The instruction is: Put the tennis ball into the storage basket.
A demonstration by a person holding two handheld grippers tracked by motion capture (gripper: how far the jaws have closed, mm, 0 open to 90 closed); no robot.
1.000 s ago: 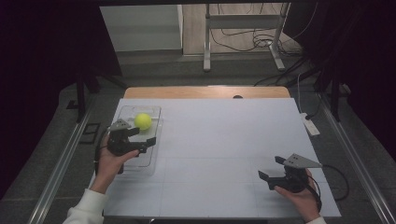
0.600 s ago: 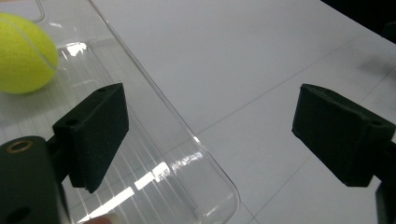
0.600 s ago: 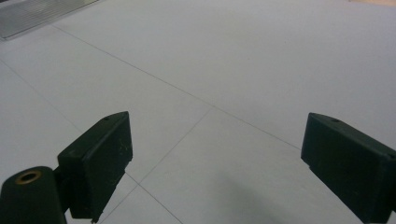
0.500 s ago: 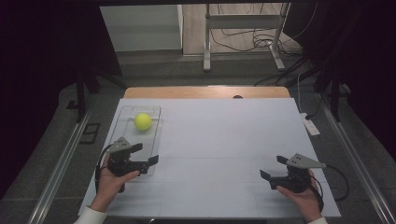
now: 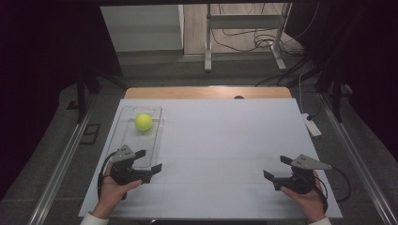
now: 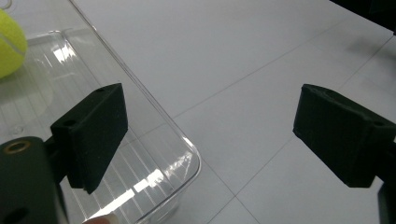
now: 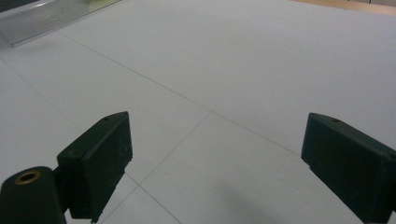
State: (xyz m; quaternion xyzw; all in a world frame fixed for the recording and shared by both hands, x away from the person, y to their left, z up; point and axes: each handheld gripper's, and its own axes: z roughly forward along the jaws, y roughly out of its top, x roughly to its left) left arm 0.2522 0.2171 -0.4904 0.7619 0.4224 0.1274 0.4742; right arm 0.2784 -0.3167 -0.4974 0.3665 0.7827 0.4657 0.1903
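So: left gripper (image 5: 146,161) spread, empty | right gripper (image 5: 276,168) spread, empty | ball (image 5: 143,122) in clear tray (image 5: 126,136) looks light, springy, rolls; pinch across middle

white worktop (image 5: 225,140) just has a clear plastic tray (image 5: 126,123) sitting along its left edge

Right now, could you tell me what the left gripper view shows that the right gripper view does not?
The left gripper view shows the yellow-green tennis ball lying in the clear plastic tray, with one open jaw over the tray's near corner. The right gripper view shows a strip of bare wooden table edge at the far side, and the tray as a distant sliver. Both share the white table cover with thin grid lines, and two black jaws spread wide, empty.
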